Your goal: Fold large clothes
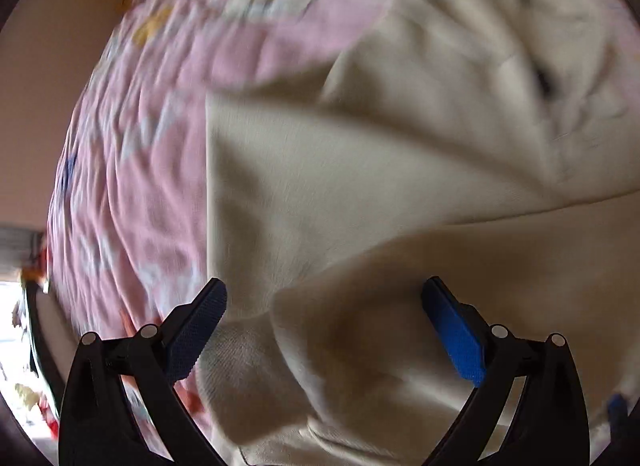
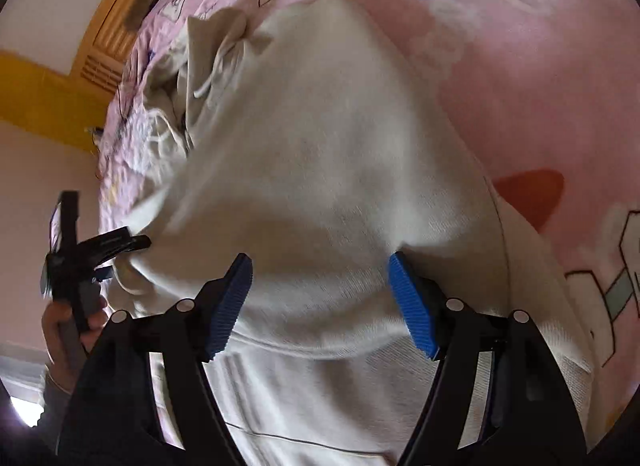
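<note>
One cream hooded sweatshirt (image 2: pixel 320 169) occupies the centre of the frame, lying on one pink printed bedsheet (image 2: pixel 520 65). Two grippers are counted: the right gripper (image 2: pixel 320 298) at lower centre and the left gripper (image 2: pixel 104 250) at far left. One hand (image 2: pixel 68 330) shows at lower left.

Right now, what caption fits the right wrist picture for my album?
Open right claw above a cream hoodie on a pink bedsheet, left claw at its edge.
</note>
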